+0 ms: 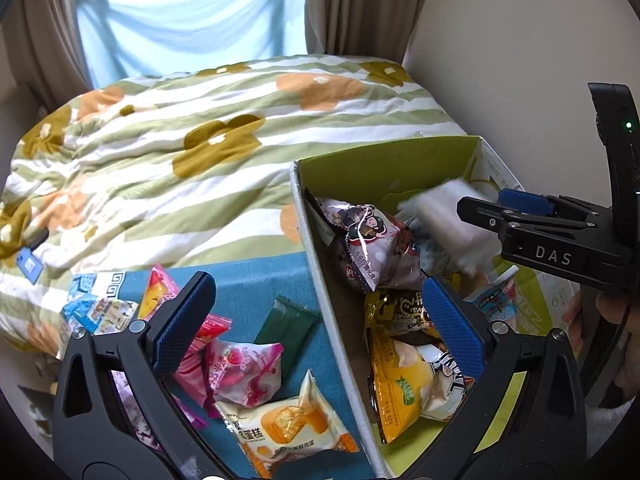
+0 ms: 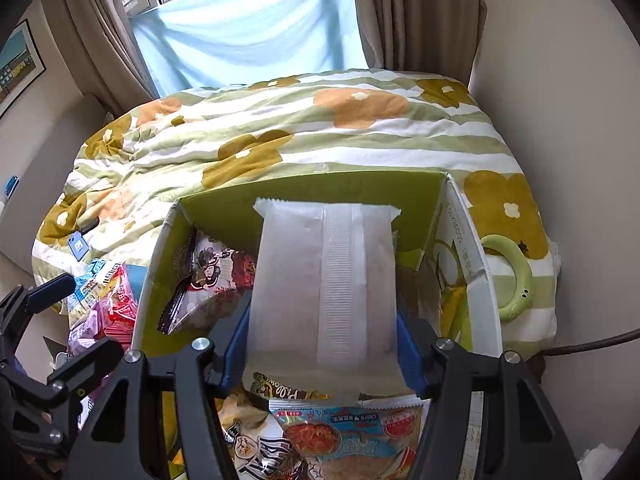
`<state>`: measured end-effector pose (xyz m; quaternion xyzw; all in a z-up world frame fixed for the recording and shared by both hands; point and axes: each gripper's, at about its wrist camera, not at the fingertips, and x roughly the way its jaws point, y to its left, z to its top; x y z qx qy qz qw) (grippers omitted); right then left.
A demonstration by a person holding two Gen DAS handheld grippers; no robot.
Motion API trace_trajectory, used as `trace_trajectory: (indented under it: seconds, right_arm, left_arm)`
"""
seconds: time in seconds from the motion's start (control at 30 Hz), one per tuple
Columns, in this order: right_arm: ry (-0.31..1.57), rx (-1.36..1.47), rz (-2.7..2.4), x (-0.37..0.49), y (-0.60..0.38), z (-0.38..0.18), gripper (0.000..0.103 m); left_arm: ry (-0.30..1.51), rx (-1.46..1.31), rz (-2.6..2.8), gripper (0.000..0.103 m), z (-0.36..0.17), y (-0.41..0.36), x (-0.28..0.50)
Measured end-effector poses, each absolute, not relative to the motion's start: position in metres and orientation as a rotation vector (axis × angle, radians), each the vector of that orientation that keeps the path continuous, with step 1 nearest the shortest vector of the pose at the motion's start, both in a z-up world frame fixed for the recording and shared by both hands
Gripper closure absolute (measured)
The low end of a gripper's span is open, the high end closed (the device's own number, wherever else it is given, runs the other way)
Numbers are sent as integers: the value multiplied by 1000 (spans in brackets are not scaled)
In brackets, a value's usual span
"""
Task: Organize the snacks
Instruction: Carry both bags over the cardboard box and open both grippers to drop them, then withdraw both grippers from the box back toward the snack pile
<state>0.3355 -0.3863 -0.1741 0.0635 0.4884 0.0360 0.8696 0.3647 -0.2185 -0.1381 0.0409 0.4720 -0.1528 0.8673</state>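
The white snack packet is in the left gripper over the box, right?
Not quite. The white snack packet is in the right gripper over the box, as the right wrist view shows. The left gripper is open and empty.

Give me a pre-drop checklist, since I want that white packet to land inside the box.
1. Right gripper pads grip the white packet: ok.
2. Packet is over the green box: ok.
3. Room in the box for it: cannot tell; snacks already piled there.
4. Left gripper is open and empty: ok.
5. Left gripper clear of the drop spot: not ok; one finger hangs over the box.
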Motion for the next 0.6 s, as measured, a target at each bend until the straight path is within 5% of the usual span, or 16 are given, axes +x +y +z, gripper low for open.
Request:
trace_trajectory:
  seconds: [0.07, 0.17, 0.6]
  right_arm:
    - [994, 149, 90, 336, -387, -173, 40]
    - [949, 143, 106, 328, -385, -165, 5]
    - [864, 140, 97, 274, -395, -139, 5]
  left_arm:
    - [989, 79, -314, 1, -139, -215, 364]
    - [990, 87, -307, 1, -140, -215, 359]
    - [935, 89, -277, 1, -115, -213, 302]
